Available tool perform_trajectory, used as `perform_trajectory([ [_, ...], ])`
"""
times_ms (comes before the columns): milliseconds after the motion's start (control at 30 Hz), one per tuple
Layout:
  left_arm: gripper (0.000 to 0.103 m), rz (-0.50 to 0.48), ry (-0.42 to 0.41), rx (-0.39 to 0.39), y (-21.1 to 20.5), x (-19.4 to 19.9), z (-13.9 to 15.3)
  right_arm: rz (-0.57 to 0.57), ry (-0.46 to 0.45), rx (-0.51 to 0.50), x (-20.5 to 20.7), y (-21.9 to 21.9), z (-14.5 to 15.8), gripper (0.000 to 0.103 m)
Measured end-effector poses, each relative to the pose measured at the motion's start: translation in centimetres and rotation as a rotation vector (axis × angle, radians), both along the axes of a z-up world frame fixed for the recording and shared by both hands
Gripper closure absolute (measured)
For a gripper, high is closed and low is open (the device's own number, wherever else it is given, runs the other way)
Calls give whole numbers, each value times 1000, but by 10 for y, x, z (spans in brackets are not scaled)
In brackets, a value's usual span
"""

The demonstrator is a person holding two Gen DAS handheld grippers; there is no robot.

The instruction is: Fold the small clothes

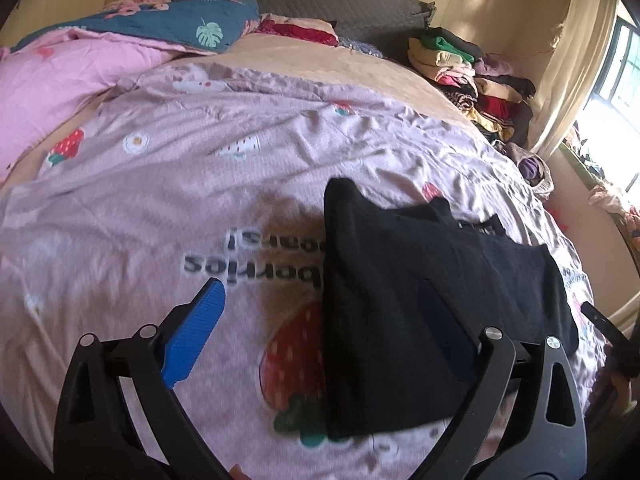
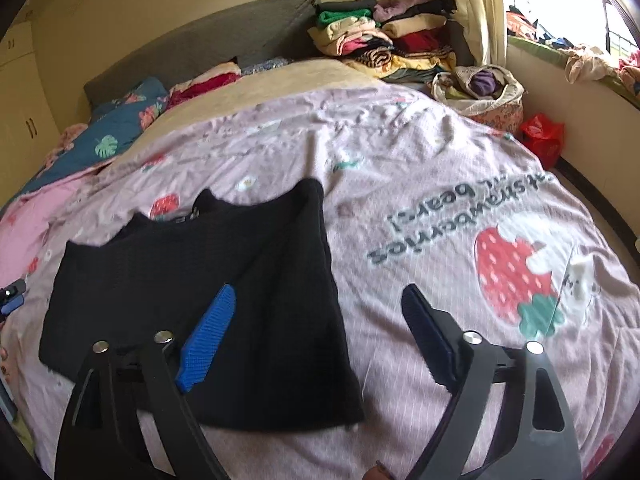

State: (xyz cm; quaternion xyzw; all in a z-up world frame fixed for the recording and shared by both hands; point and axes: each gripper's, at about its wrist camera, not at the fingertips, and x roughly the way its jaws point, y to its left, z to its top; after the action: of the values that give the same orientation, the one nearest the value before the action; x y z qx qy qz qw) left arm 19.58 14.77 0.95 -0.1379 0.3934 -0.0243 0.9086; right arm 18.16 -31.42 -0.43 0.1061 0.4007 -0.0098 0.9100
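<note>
On pink strawberry bedspread [image 1: 168, 208]: black garment [image 1: 420, 300] lying flat near bed's front edge, sides seemingly turned in, looking partly folded; further folds probably remaining. Left gripper [image 1: 320, 332] spread wide, pinching nothing, hovering over garment's left edge. Right gripper [image 2: 320, 332] likewise spread, empty, straddling right edge. Farther back: stack of folded clothes [image 2: 384, 44] sitting by headboard, bag of clothes [image 2: 480, 88] beside it, likely waiting. Garment type hard telling; label unreadable; near hem hiding behind gripper arms; frames blurring slightly.
</note>
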Motion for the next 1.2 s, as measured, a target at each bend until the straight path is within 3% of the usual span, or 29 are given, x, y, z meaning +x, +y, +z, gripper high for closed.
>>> perform_trajectory([
  [200,13,-9,69,-43,-4,-15,-24,5,32,28,-8,1,-11,33],
  [367,13,-13,97,-62,-13,-23,-40,4,64,77,-10,-2,-24,53],
  [433,17,-23,102,-63,-17,-24,-43,4,71,93,-10,-4,-26,64],
  [467,29,-28,102,-65,-18,-24,-43,3,72,93,-11,-4,-27,67],
  [500,50,-36,102,-71,-19,-24,-44,-2,69,86,-12,-4,-26,76],
  [533,63,-47,106,-89,-20,-24,-47,-5,63,83,-14,-5,-25,91],
  [567,85,-56,112,-105,-19,-24,-50,-9,52,89,-16,-7,-23,94],
  [600,91,-68,119,-124,-19,-23,-53,-14,43,106,-18,-10,-22,95],
  [1200,92,-100,126,-7,-31,-43,-46,-65,78,64,-36,-16,-32,92],
])
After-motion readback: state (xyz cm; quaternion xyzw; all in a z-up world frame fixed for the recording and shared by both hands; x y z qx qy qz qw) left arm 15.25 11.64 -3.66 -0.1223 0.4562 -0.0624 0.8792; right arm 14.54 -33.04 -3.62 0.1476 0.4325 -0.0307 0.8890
